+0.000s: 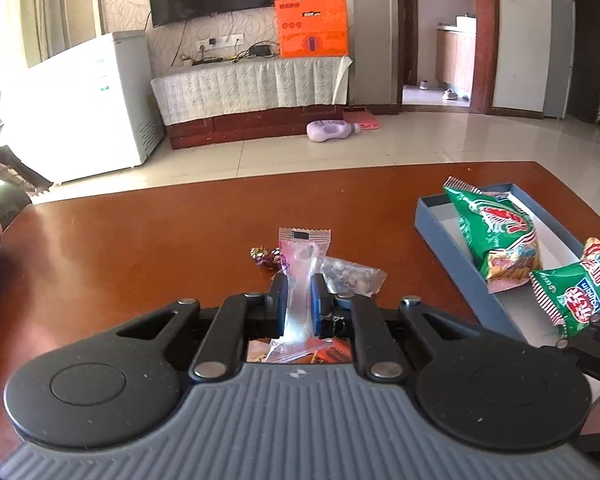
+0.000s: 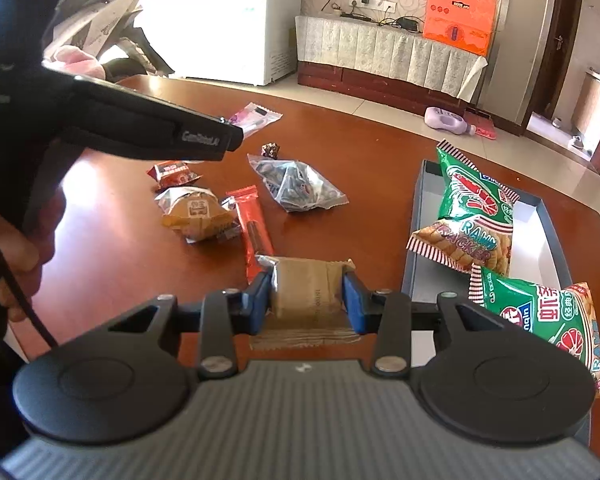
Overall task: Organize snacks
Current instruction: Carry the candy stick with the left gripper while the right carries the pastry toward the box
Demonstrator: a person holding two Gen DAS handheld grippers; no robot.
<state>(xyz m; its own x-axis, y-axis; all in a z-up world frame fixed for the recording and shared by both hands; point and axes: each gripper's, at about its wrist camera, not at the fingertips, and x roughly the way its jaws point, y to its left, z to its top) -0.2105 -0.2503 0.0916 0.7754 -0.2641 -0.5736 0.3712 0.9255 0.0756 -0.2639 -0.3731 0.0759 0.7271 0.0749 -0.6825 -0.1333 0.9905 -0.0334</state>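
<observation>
My left gripper (image 1: pixel 300 286) is shut on a pink and clear snack packet (image 1: pixel 302 260), which stands upright between the blue pads above the brown table (image 1: pixel 140 248). In the right wrist view the same gripper (image 2: pixel 236 132) shows from the side at the upper left, and the pink packet (image 2: pixel 256 117) sticks out past its tip. My right gripper (image 2: pixel 306 280) is shut on a brown wrapped snack (image 2: pixel 306 292), low over the table beside the blue box (image 2: pixel 419 200). Two green prawn cracker bags (image 2: pixel 476 204) (image 2: pixel 540 316) lie in that box.
Loose on the table are a clear bag of dark snacks (image 2: pixel 296 186), a foil candy (image 2: pixel 271 150), a red stick packet (image 2: pixel 252 226), a wrapped round cake (image 2: pixel 198 212) and a small red packet (image 2: pixel 174 174). A hand (image 2: pixel 12 256) grips the left tool's handle.
</observation>
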